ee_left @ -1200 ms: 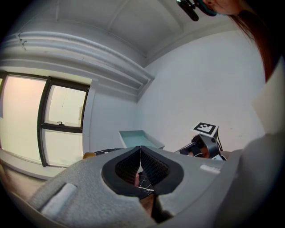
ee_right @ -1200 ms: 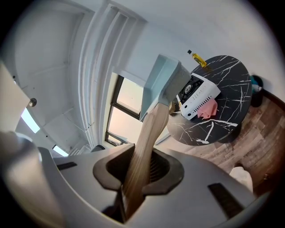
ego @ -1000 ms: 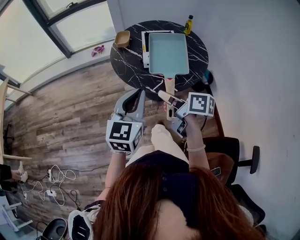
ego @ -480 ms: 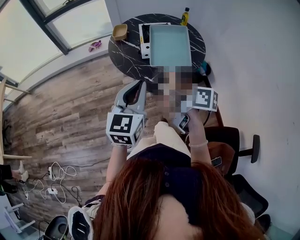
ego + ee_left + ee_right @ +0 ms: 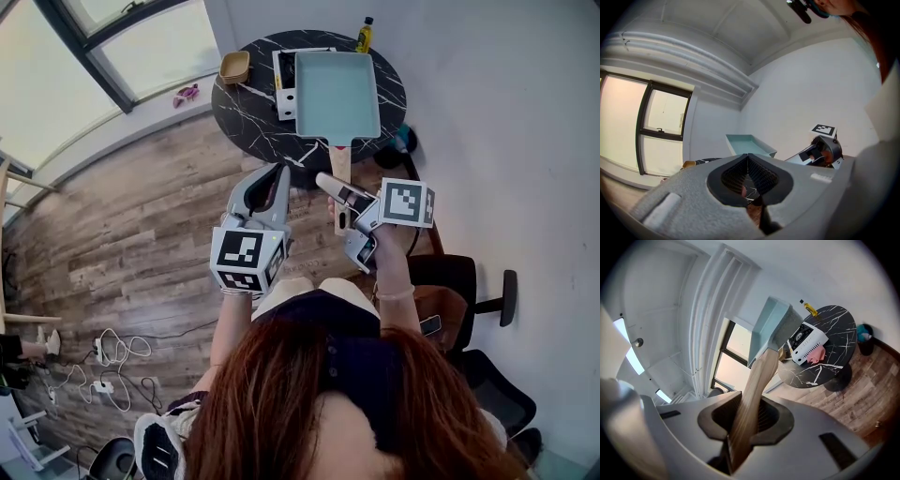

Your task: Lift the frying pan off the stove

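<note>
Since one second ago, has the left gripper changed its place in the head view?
No. The left gripper keeps its tips at the near edge of the black table, exactly as before; the whole picture only shifted together.

The hand-held gripper [image 5: 745,420] clamps the pan [image 5: 771,329] by its wooden handle [image 5: 757,385]. The teal pan hangs apart from the white stove [image 5: 808,345] on the black desk [image 5: 834,329], with a bottle [image 5: 809,309] behind.

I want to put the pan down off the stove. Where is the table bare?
Bare marble: the table's near-left part, between the bowl, the stove and the rim. Crowded: middle and far side, with stove and bottle.
</note>
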`<state>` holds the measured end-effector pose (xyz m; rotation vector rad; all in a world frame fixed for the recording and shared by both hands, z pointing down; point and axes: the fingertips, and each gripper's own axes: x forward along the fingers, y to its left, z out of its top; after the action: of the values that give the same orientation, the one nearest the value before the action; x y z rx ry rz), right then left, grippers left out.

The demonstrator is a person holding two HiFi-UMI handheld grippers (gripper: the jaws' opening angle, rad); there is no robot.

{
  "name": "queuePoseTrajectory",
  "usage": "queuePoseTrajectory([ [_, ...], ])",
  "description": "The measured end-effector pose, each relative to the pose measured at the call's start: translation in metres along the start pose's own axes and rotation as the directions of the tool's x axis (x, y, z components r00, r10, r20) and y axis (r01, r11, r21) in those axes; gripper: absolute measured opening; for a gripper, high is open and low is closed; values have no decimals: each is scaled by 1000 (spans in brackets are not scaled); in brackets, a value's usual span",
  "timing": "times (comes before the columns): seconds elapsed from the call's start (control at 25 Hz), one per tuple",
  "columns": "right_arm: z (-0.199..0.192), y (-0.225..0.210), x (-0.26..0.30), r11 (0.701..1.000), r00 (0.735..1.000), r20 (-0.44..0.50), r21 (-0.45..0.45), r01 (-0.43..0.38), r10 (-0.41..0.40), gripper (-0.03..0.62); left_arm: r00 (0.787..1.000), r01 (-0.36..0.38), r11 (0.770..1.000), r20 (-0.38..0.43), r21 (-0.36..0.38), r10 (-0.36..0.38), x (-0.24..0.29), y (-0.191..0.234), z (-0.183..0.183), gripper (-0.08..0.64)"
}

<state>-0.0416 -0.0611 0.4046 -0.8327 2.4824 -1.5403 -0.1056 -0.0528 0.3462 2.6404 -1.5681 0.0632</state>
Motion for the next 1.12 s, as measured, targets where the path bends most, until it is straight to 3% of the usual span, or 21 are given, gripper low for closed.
queuePoseTrajectory([
  [1.12, -29, 21, -80, 998, 997, -43, 11, -60, 61, 81, 999, -33, 999, -29, -3, 33, -13, -71, -5, 14],
])
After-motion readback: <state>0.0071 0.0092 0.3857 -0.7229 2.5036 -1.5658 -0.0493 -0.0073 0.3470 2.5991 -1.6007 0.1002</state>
